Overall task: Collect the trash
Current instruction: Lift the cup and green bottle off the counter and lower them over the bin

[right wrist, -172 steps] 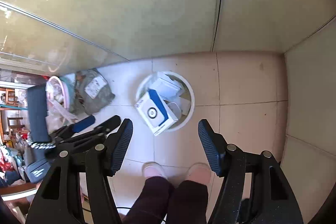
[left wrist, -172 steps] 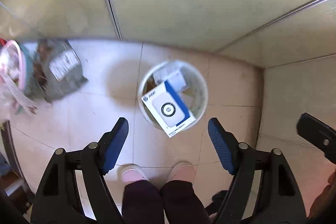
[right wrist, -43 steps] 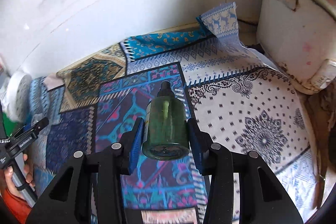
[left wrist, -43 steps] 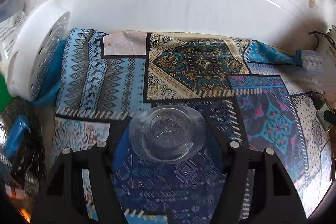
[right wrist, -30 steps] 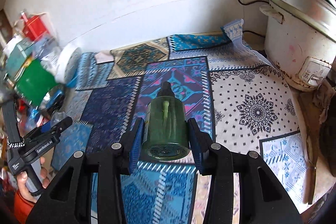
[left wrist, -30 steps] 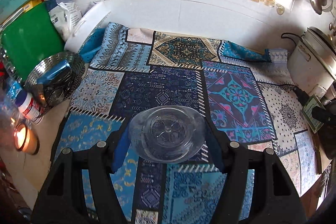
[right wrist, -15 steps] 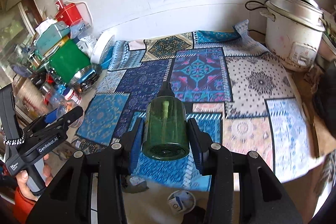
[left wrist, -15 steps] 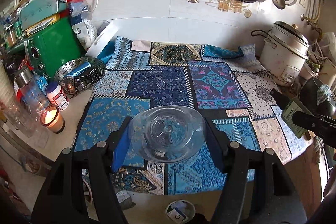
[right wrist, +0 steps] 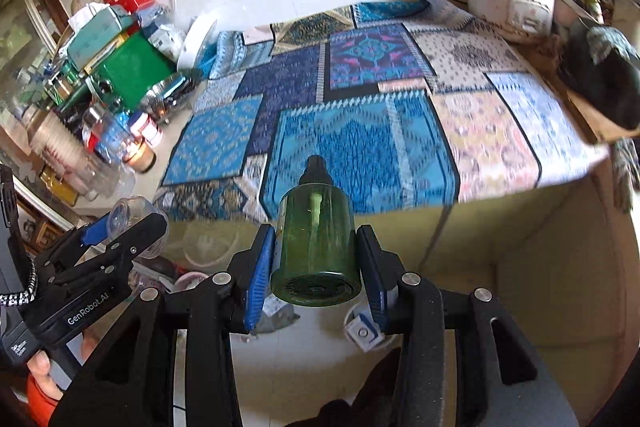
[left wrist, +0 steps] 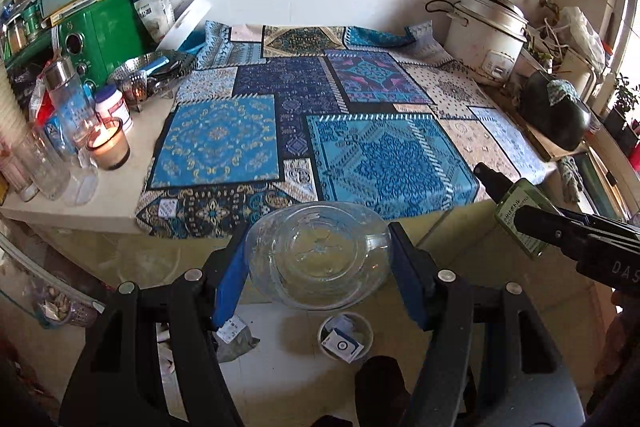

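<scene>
Left gripper (left wrist: 318,269): jaws closed part-way on a clear plastic bottle (left wrist: 318,261), blue pads bearing on its two flanks, base end toward the camera; the wall looks slightly squashed, so it is likely empty and light. Right gripper (right wrist: 316,267): jaws drawn in on a green spray bottle (right wrist: 314,247), pads on opposite sides of the body, black nozzle pointing away from the wrist. Both bottles are gripped across the body rather than the neck, probably because the wide barrel gives the pads the most surface and keeps the piece from swinging. Each is held lengthwise along the fingers, which should let it slide out forward when the jaws part. Both tools hang in the air in front of the counter's near edge, over the floor, not over the cloth. Below, on the floor tiles, a small white bin (left wrist: 346,337) stands between the two tools, a blue-and-white box (left wrist: 342,346) sticking out over its rim; judged destination for both bottles. Room inside looks tight, so the box may block a clean drop. Beyond: patchwork cloth (left wrist: 312,131) covering the middle of the counter, overhanging the near edge. Left end of counter: lit candle (left wrist: 108,143), jars, green appliance (left wrist: 100,31). Far right corner: white rice cooker (left wrist: 486,27). No loose trash seen on the cloth.
</scene>
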Demonstrator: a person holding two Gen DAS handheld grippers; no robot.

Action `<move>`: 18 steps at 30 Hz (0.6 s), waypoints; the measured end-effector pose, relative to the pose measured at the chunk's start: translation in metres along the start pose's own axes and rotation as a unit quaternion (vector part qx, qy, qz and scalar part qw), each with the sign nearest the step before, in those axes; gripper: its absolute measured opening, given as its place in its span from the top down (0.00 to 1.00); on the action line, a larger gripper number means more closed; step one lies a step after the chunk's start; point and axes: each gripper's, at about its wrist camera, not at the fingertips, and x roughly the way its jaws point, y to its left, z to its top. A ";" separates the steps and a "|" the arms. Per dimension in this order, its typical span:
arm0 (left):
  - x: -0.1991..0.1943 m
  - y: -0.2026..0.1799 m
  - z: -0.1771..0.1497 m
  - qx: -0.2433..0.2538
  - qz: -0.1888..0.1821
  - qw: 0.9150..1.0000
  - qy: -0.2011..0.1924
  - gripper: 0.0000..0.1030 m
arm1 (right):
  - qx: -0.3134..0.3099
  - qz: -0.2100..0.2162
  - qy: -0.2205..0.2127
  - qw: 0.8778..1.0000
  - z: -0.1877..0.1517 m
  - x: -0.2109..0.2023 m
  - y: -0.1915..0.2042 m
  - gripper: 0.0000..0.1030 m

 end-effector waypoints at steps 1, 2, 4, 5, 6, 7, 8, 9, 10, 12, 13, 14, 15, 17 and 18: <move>0.001 0.000 -0.007 0.000 -0.004 1.000 0.008 0.37 | 0.001 -0.005 0.004 1.000 -0.008 0.000 0.001 0.63; 0.003 0.000 -0.014 0.000 -0.006 1.000 0.016 0.37 | 0.005 -0.010 0.011 1.000 -0.015 0.001 -0.001 0.63; 0.008 -0.003 -0.028 0.001 -0.010 0.999 0.031 0.37 | 0.014 -0.014 0.022 1.000 -0.028 0.004 -0.005 0.63; 0.011 -0.003 -0.035 0.001 -0.013 0.999 0.039 0.37 | 0.019 -0.019 0.030 0.999 -0.034 0.007 -0.009 0.63; 0.016 -0.004 -0.041 -0.001 -0.017 0.999 0.049 0.37 | 0.023 -0.024 0.037 0.999 -0.039 0.010 -0.014 0.63; 0.021 -0.005 -0.047 -0.003 -0.023 0.998 0.058 0.37 | 0.026 -0.028 0.042 0.998 -0.046 0.013 -0.016 0.63; 0.028 -0.006 -0.054 -0.007 -0.028 0.997 0.067 0.37 | 0.031 -0.033 0.051 0.998 -0.051 0.019 -0.022 0.63; 0.035 -0.008 -0.061 -0.011 -0.032 0.997 0.075 0.37 | 0.035 -0.035 0.056 0.997 -0.057 0.022 -0.025 0.63; 0.042 -0.010 -0.067 -0.013 -0.034 0.996 0.084 0.37 | 0.040 -0.036 0.063 0.997 -0.062 0.028 -0.031 0.63; 0.060 -0.016 -0.078 -0.018 -0.038 0.994 0.100 0.37 | 0.049 -0.040 0.076 0.995 -0.073 0.042 -0.045 0.63; 0.069 -0.018 -0.085 -0.019 -0.038 0.993 0.107 0.37 | 0.051 -0.042 0.082 0.994 -0.079 0.049 -0.051 0.63; 0.080 -0.022 -0.092 -0.019 -0.036 0.993 0.114 0.37 | 0.055 -0.044 0.087 0.994 -0.085 0.055 -0.057 0.63; 0.090 -0.025 -0.099 -0.020 -0.034 0.992 0.120 0.37 | 0.061 -0.046 0.093 0.993 -0.092 0.065 -0.065 0.63; 0.113 -0.032 -0.114 -0.022 -0.033 0.990 0.132 0.37 | 0.067 -0.046 0.104 0.991 -0.105 0.084 -0.080 0.63; 0.126 -0.035 -0.123 -0.024 -0.030 0.990 0.137 0.37 | 0.069 -0.048 0.110 0.990 -0.112 0.096 -0.088 0.63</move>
